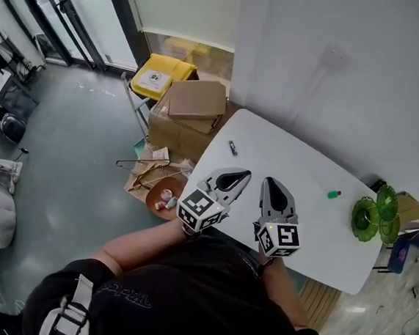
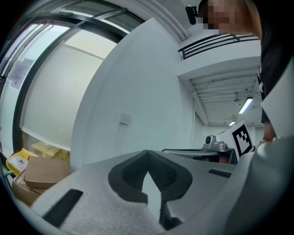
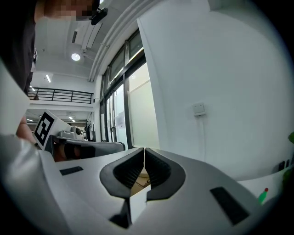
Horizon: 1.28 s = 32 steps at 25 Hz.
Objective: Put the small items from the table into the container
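Our left gripper and right gripper hover with jaws pressed together, empty, above the white table's near edge. A small dark item lies lengthwise away from us. The green bottle's red tip points toward the green glass dishes, whose contents we cannot tell.

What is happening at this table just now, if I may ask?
A person holds the left gripper and right gripper above the white table, both shut and empty. A small dark item and a small green item lie untouched on it; green glass dishes sit at its right end.
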Tool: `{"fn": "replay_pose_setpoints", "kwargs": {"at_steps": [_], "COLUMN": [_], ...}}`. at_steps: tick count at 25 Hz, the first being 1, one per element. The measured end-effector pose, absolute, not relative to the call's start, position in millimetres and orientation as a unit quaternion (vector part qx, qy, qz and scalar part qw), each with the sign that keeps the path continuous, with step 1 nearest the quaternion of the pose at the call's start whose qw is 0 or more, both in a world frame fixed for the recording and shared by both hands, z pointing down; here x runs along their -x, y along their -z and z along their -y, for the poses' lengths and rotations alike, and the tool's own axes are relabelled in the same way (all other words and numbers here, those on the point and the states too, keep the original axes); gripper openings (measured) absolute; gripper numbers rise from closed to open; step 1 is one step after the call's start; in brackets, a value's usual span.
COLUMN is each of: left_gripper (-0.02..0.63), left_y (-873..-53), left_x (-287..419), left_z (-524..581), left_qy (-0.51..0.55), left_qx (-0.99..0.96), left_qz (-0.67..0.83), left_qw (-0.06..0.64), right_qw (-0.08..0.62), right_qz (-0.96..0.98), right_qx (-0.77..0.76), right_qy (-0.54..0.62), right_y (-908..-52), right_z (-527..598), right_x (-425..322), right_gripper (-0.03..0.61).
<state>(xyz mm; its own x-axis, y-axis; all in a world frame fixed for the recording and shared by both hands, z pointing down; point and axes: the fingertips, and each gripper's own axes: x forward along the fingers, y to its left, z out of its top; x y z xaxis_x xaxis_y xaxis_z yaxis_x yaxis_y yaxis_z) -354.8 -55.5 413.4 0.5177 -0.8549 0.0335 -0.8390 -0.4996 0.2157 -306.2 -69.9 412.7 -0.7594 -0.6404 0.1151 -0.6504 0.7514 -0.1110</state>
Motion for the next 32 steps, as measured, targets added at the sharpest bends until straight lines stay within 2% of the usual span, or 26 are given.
{"fn": "replay_pose_setpoints", "kwargs": {"at_steps": [4, 13, 32], "left_gripper": [0.005, 0.005, 0.005], "left_y": [-419.2, -446.5, -498.5], "left_x": [382.1, 394.7, 442.4], "left_z": [59.3, 69.1, 121.5], "left_qy": [0.043, 0.046, 0.015], "left_qx": [-0.872, -0.877, -0.839], "left_qz": [0.475, 0.453, 0.511], "left_qw": [0.111, 0.151, 0.188], "right_qw": [0.044, 0.074, 0.124], "right_qz": [0.928, 0.919, 0.947], "right_qx": [-0.363, -0.375, -0.281], "right_qy": [-0.075, -0.094, -0.093], "right_y": [-419.2, -444.1, -495.0], "right_z": [67.2, 70.3, 131.2], "right_x": [333.8, 350.5, 410.1], "right_gripper": [0.018, 0.018, 0.021]}}
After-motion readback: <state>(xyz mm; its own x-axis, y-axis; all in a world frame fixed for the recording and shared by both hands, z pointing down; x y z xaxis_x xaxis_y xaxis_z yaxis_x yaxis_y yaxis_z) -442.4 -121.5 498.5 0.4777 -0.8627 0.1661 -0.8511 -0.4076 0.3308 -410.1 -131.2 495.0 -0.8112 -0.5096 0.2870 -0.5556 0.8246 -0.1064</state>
